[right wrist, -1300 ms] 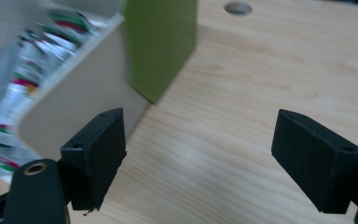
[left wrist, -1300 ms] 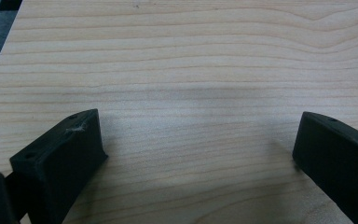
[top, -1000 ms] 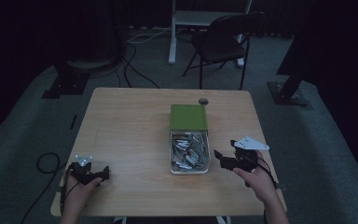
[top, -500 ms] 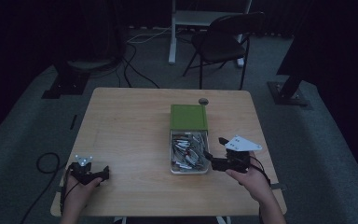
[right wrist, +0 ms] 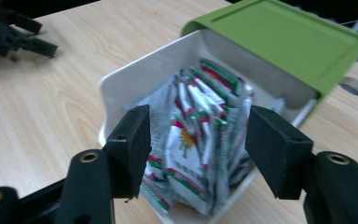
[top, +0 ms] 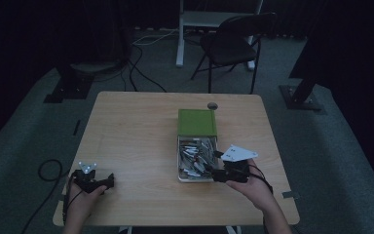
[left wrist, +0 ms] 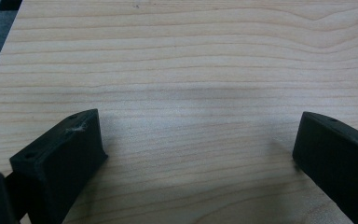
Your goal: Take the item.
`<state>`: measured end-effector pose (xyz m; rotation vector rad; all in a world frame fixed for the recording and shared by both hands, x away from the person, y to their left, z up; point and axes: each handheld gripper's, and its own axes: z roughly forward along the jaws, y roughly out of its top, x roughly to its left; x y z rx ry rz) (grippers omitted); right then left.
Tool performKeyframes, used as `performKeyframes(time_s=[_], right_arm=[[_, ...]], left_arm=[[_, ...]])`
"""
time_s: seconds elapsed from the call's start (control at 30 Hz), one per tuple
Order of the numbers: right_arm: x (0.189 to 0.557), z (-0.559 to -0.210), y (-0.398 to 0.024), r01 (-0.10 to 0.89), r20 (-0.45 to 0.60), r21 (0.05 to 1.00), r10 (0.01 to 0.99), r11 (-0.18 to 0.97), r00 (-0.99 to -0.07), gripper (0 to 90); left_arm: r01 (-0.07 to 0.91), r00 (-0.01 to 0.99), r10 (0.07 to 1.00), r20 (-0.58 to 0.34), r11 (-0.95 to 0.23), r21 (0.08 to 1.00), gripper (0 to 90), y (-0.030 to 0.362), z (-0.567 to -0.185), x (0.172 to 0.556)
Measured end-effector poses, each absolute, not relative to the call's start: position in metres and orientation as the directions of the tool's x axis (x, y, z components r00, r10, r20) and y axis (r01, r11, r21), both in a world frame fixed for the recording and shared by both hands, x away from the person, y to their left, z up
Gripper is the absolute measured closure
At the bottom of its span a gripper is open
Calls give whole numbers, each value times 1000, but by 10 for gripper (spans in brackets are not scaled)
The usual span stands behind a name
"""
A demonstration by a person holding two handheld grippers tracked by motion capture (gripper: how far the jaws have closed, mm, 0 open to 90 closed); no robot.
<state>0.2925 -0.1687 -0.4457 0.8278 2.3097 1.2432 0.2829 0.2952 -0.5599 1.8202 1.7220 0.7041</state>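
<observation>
A white box (top: 179,162) with its green lid (top: 196,122) slid back stands right of the table's middle, full of silvery packets (top: 195,156) with red and green print. My right gripper (top: 215,173) reaches in at the box's near right corner. In the right gripper view its jaws (right wrist: 198,140) have just been closing and straddle the upright packets (right wrist: 200,121) without visibly pressing them. My left gripper (top: 108,181) rests at the table's front left, open over bare wood (left wrist: 196,154).
The wooden table (top: 136,131) has a round cable hole (top: 212,106) behind the lid. A dark chair (top: 233,44) and stand bases are on the floor beyond the table. A cable loop (top: 48,170) lies on the floor at the left.
My right gripper has moved left from beside the box to its near right corner, and its jaws have narrowed. The left gripper has stayed put.
</observation>
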Motion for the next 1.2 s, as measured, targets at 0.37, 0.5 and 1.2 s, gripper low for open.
performKeyframes(time_s=[0.37, 0.5, 1.2], right_arm=[[292, -460, -152, 285, -109, 819, 622, 499, -775, 573], [292, -470, -143, 288, -117, 801, 609, 525, -784, 592], [302, -492, -136, 351, -141, 752, 657, 558, -741, 751]], left_arm=[[721, 51, 999, 12, -45, 691, 23, 295, -560, 283], [721, 51, 999, 12, -45, 691, 22, 295, -560, 283], [721, 51, 999, 12, -45, 691, 23, 295, -560, 283]])
